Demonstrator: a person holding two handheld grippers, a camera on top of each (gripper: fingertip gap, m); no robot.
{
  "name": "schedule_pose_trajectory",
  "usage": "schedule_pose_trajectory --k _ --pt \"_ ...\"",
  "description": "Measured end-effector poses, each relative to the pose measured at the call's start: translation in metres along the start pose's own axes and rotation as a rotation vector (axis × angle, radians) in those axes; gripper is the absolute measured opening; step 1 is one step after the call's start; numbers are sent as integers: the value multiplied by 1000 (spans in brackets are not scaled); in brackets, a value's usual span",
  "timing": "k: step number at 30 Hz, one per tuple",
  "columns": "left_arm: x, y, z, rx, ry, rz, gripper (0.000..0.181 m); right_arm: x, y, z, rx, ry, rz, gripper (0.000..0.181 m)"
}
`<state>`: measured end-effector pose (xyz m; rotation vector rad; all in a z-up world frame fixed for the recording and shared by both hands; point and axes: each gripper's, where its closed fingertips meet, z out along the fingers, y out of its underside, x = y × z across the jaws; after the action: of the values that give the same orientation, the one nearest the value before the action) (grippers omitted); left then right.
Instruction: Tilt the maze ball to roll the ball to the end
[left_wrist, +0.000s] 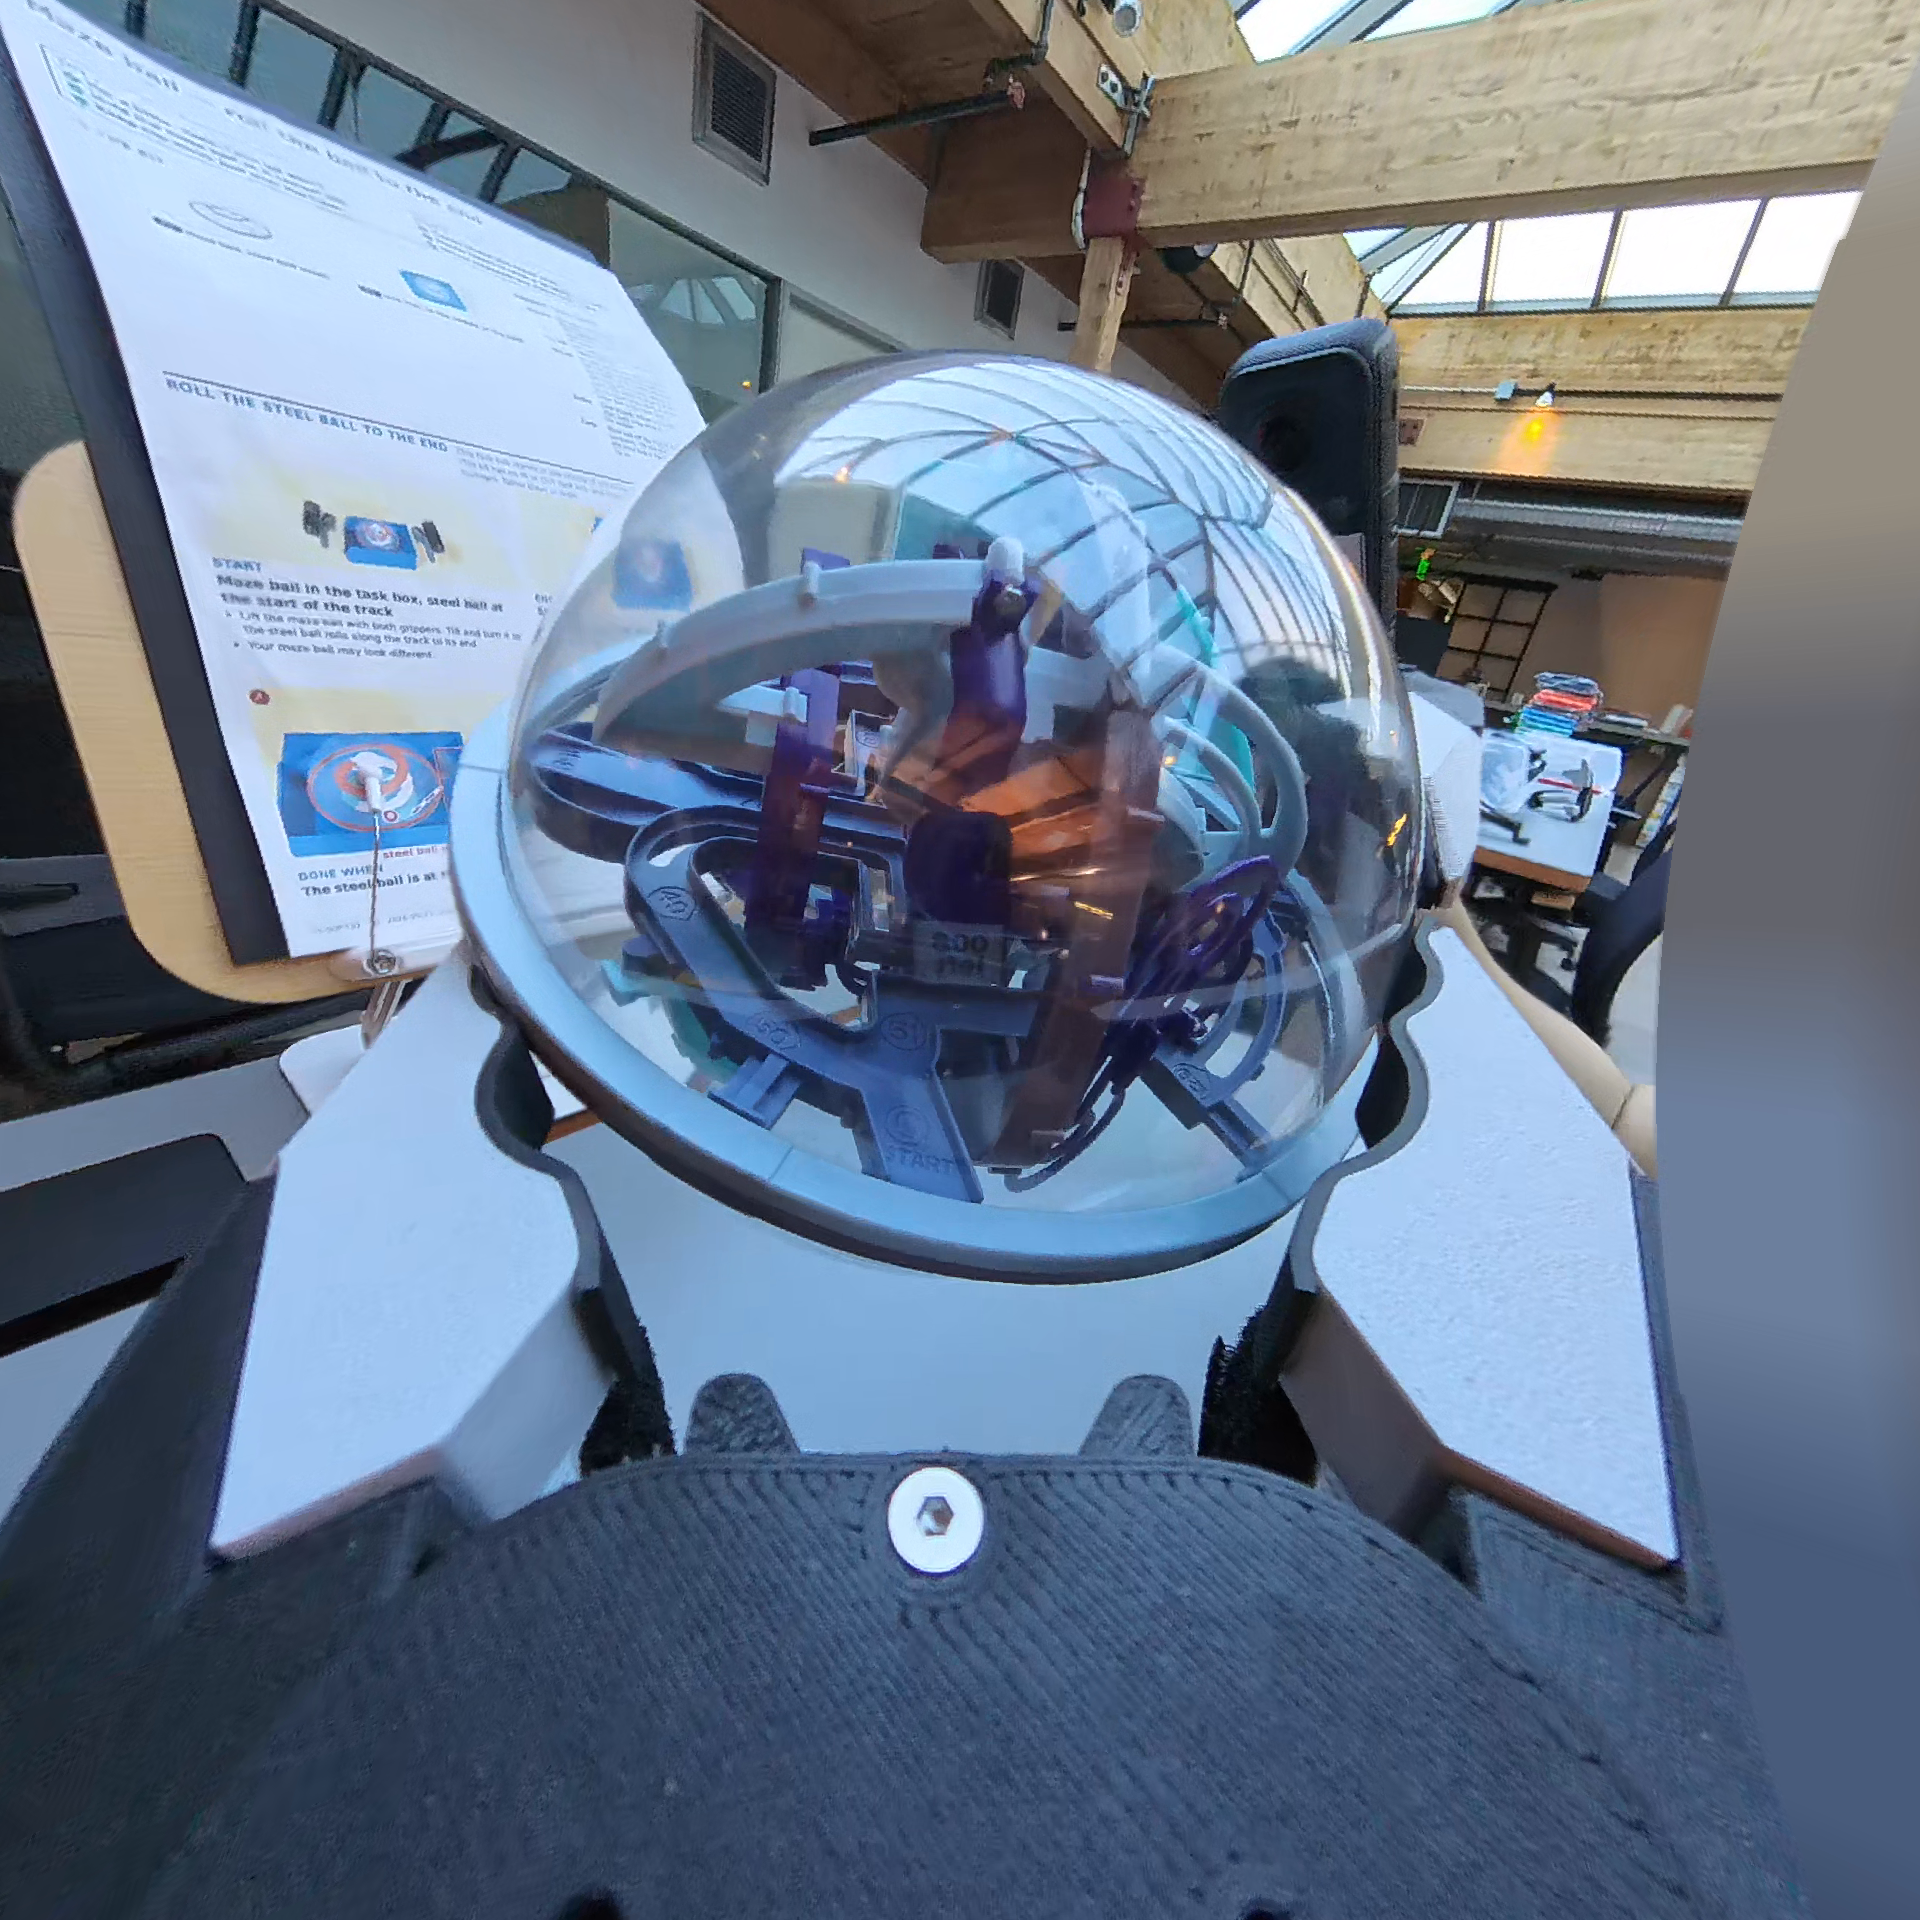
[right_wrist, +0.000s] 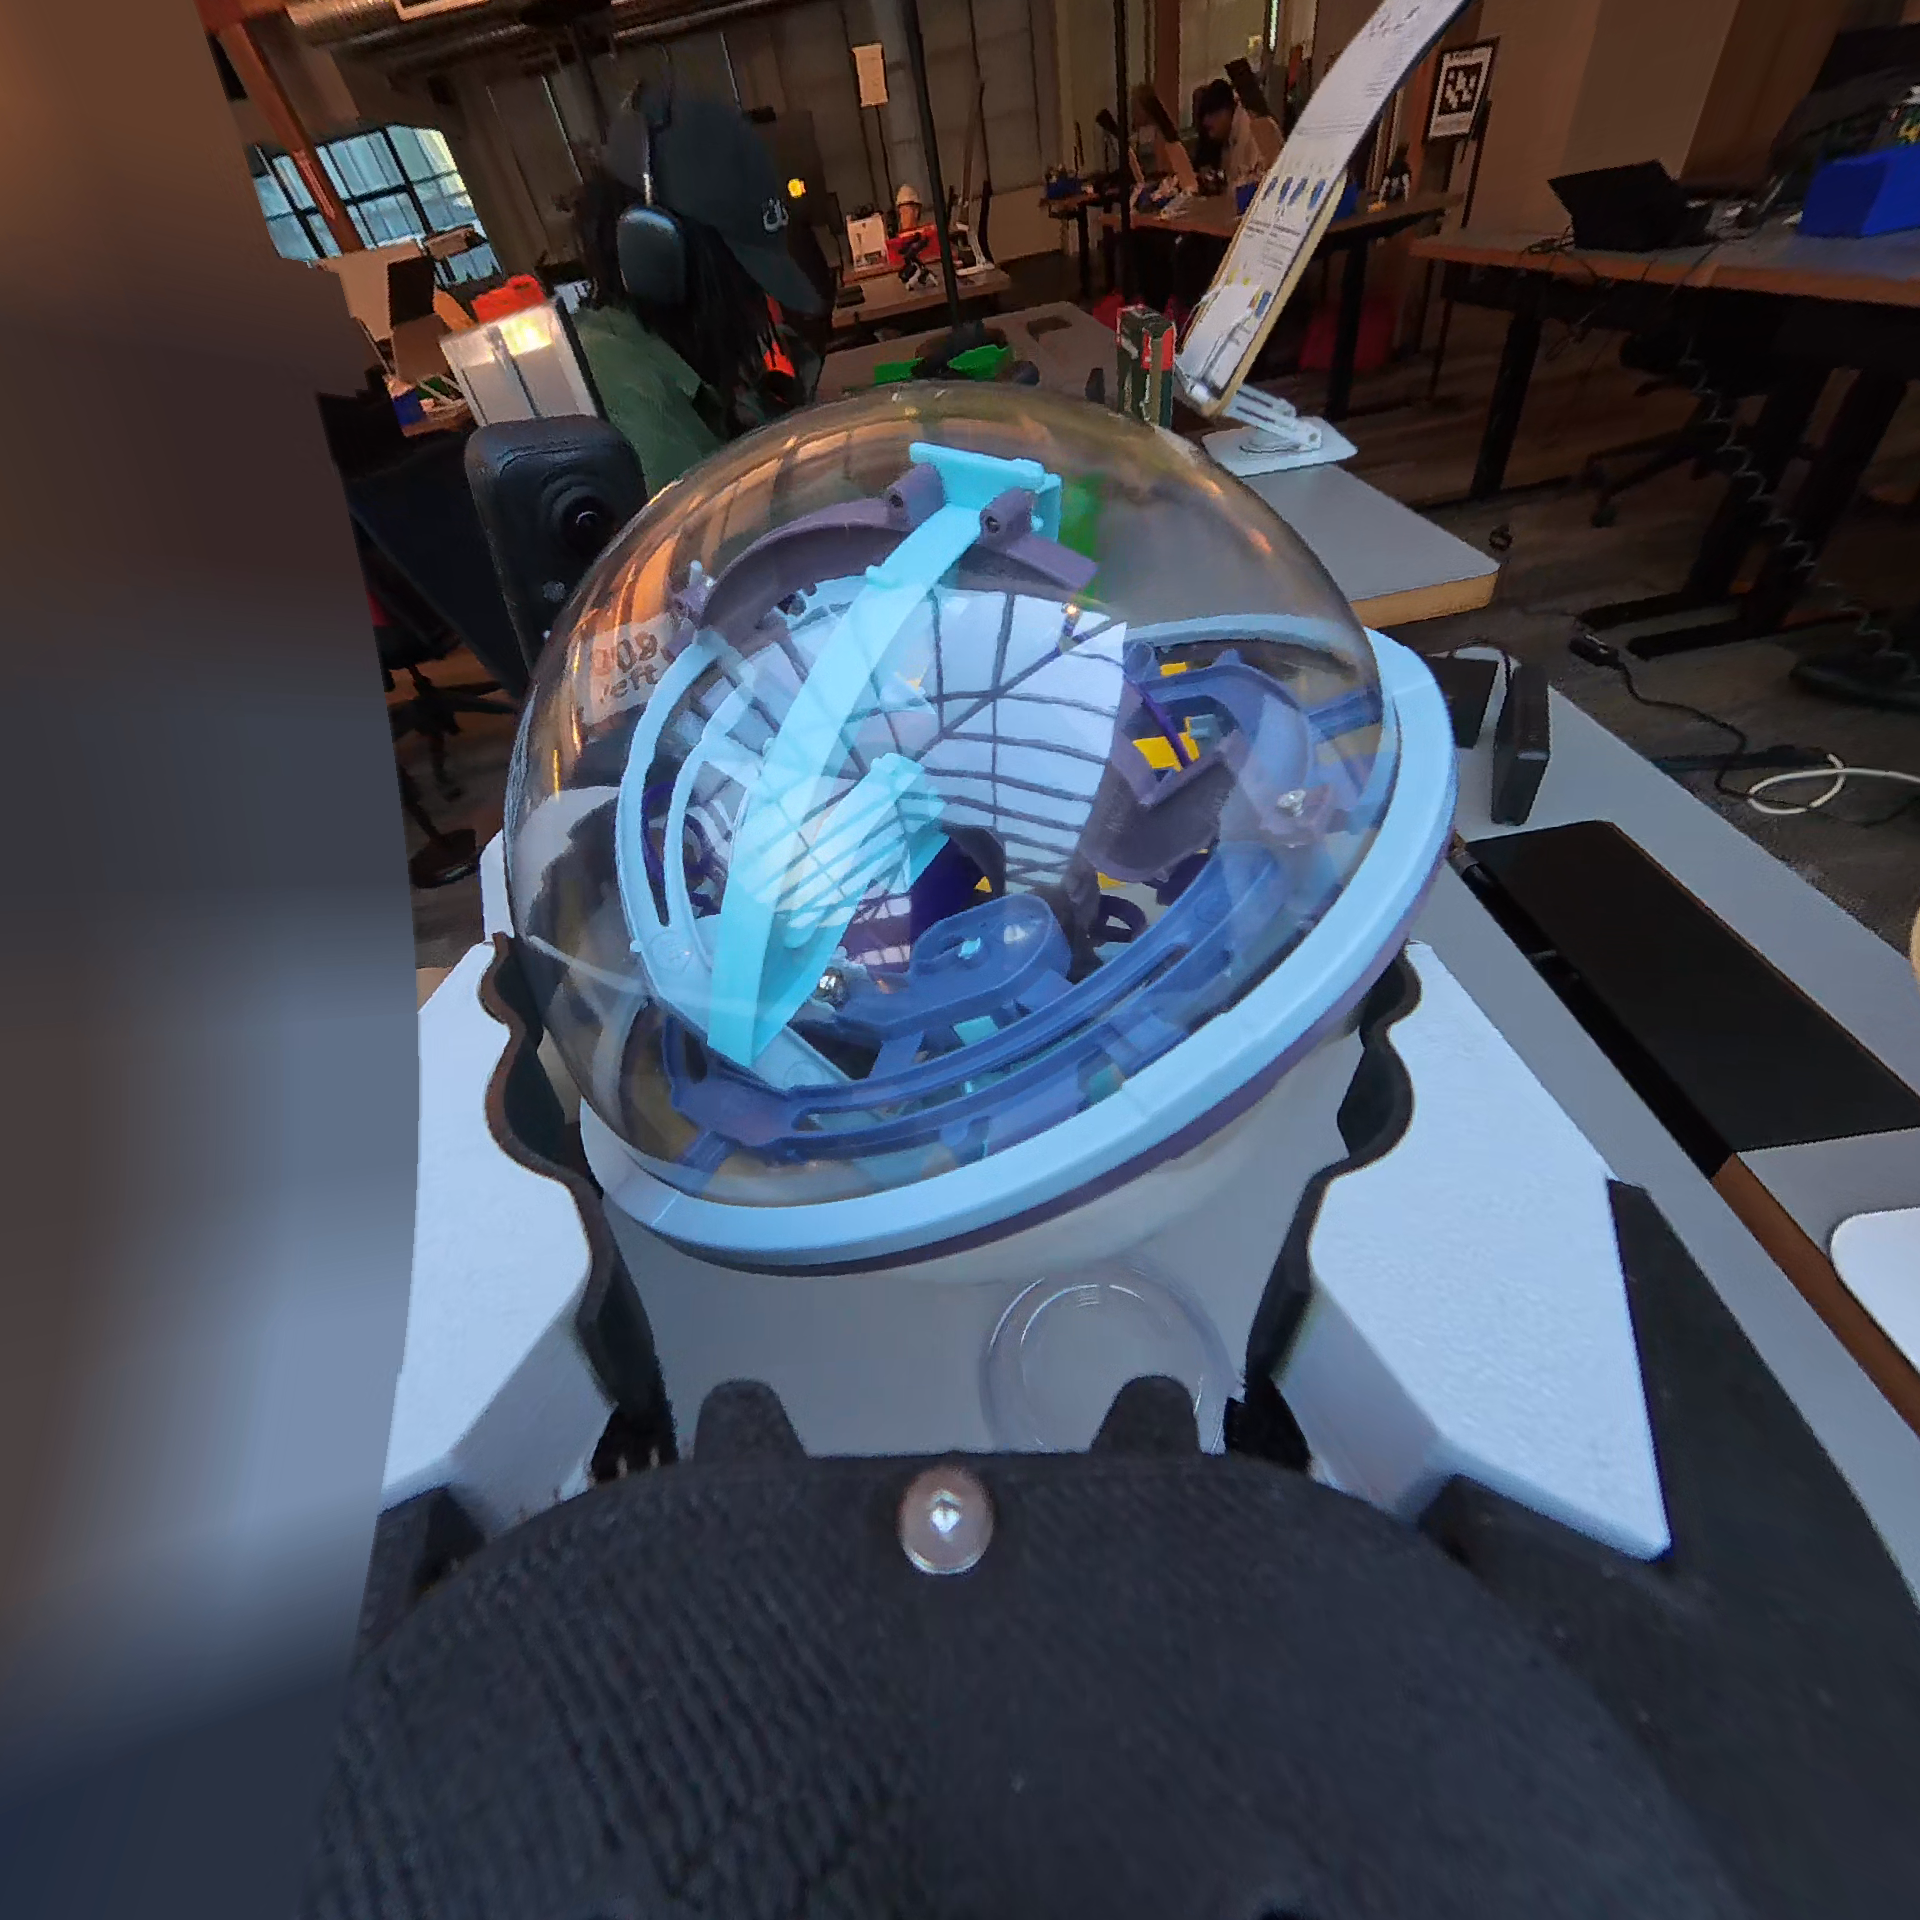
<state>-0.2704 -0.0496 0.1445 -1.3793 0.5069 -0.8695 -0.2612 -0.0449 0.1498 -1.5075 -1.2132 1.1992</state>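
Your left gripper (left_wrist: 951, 1049) is clamped on the maze ball (left_wrist: 956, 790): its two white, flat-faced fingers (left_wrist: 416, 1226), edged in black with scalloped inner contours, press against the opaque white lower half on either side. Your right gripper (right_wrist: 951, 1060) grips the same maze ball (right_wrist: 966, 810) from the opposite side, white fingers (right_wrist: 488, 1195) hugging the lower shell the same way. The ball hangs between the two tools, lifted clear of the table (right_wrist: 1382, 540), tilted so the pale grey-blue equator band (left_wrist: 1039, 1216) slopes across both views. The upper half is a clear, glossy dome catching skylight reflections; inside you see curved plastic tracks, dark blue, purple, pale grey and turquoise (right_wrist: 831, 790), some rails ribbed, some flat with embossed numbers. A small shiny steel ball (right_wrist: 831, 985) sits low in the right wrist view, at the foot of the turquoise ramp beside a dark blue cup-shaped piece. The gripper bodies in the foreground are black, ridged printed plastic with a bright hex screw (left_wrist: 935, 1520). A laminated instruction sheet (left_wrist: 343, 499) stands on a wooden board behind the ball in the left wrist view.
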Motion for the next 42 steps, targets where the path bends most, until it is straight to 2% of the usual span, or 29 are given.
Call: schedule_pose_trajectory --k 11,19,29,38,39,42 --pt "0 -52 13 -18 97 -84 157 0 -53 -8 1 104 80 152" --pt "10 -84 8 -18 172 -144 157 -15 -84 -10 -9 188 118 157" --pt "17 -107 -3 -34 154 -184 157 -32 -102 -5 -4 173 181 152" --pt "30 -113 -6 -36 139 -153 157 -44 -106 -12 22 153 168 152" --pt "31 -113 -7 -29 144 -148 157 -45 -107 -12 22 157 158 156" --pt "33 -114 -9 -12 165 -134 157 -49 -107 -12 11 176 138 152"
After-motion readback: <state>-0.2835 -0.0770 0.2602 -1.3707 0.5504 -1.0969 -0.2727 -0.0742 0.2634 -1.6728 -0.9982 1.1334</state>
